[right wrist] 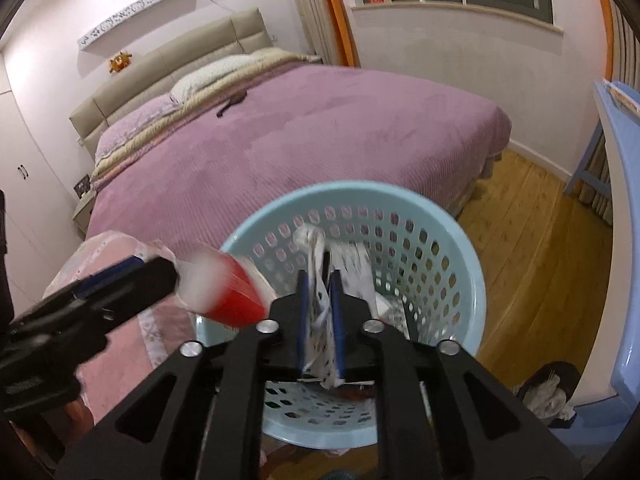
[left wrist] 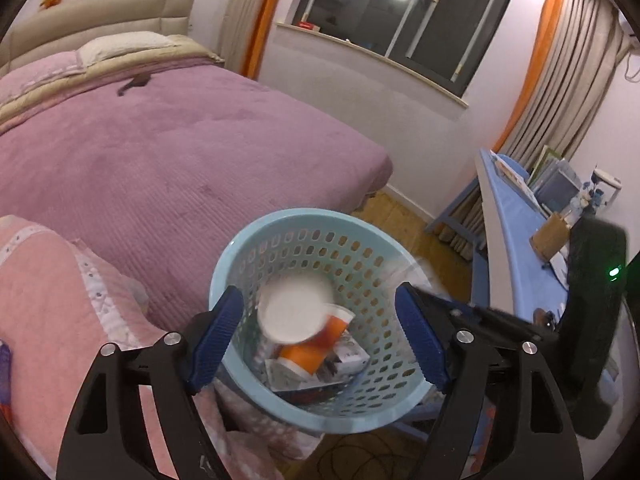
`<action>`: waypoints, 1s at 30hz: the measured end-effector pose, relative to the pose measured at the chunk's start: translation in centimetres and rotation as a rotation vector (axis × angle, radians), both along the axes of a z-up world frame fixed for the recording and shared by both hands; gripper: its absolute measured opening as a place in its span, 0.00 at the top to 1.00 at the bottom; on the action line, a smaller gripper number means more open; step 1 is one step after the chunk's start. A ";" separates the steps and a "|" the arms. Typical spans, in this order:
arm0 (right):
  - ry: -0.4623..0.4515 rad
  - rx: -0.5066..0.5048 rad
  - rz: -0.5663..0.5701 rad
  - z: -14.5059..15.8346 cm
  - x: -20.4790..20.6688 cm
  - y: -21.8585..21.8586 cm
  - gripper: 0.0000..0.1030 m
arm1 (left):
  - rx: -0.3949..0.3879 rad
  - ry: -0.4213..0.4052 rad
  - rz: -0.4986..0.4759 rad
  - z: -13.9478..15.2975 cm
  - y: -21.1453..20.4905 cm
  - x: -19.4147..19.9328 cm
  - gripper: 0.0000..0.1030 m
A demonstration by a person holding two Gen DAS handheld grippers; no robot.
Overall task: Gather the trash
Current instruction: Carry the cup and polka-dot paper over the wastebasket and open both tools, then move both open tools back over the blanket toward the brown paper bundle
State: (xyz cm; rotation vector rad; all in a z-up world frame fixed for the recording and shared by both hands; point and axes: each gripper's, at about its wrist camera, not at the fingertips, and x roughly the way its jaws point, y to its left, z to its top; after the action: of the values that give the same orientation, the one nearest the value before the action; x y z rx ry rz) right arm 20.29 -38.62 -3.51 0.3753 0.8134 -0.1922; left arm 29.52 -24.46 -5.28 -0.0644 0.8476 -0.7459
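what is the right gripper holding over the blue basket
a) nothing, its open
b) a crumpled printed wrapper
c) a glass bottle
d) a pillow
b: in the right wrist view the right gripper has its blue fingers closed on a crumpled white printed wrapper above the blue basket.

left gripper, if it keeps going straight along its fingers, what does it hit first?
Probably the falling paper cup, blurred between the open left gripper fingers, above the blue basket. Below it lie an orange-and-white cup and other trash. Depth is unclear, so the cup may drop clear first.
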 end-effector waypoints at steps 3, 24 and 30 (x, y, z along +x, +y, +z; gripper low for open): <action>-0.003 0.016 0.002 -0.3 -0.3 -0.1 0.63 | 0.004 -0.009 -0.004 0.4 0.3 -0.4 0.26; -0.148 -0.025 0.155 5.5 -1.8 6.6 0.46 | -0.104 -0.196 0.150 7.5 11.5 -6.9 0.26; -0.169 -0.036 0.249 6.4 -1.5 10.8 0.46 | -0.111 -0.223 0.301 8.4 17.6 -8.6 0.26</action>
State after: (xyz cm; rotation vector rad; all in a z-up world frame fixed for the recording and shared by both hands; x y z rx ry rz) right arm 18.84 -27.81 2.86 0.2495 0.6822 0.0564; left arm 20.95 -6.83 3.13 -0.1998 0.5674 -0.5044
